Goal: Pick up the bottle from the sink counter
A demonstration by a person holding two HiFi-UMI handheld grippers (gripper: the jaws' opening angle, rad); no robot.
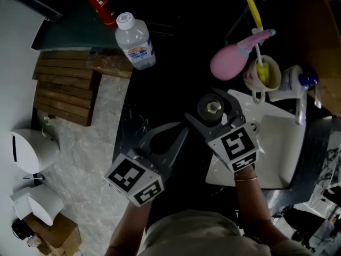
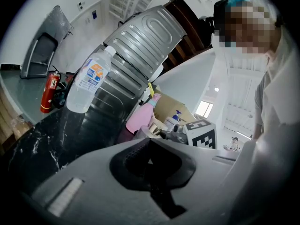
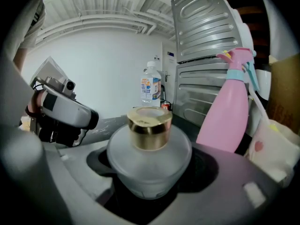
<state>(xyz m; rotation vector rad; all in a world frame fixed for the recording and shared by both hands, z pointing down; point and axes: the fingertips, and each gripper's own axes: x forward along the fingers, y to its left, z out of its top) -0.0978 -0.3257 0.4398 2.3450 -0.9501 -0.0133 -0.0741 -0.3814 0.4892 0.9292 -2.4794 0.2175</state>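
Dark marbled sink counter (image 1: 178,57). My right gripper (image 1: 201,103) straddles squat frosted gold-capped bottle (image 1: 212,108), jaws apart, seemingly not touching, ready to pinch; left gripper (image 1: 181,131) closed, idle beside bottle.

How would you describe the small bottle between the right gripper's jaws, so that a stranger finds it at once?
Start at the white sink; on the black counter beside it, near the pink spray bottle, stands the small bottle. Unlike its tall neighbours, it is squat, round and frosted, with a gold cap.
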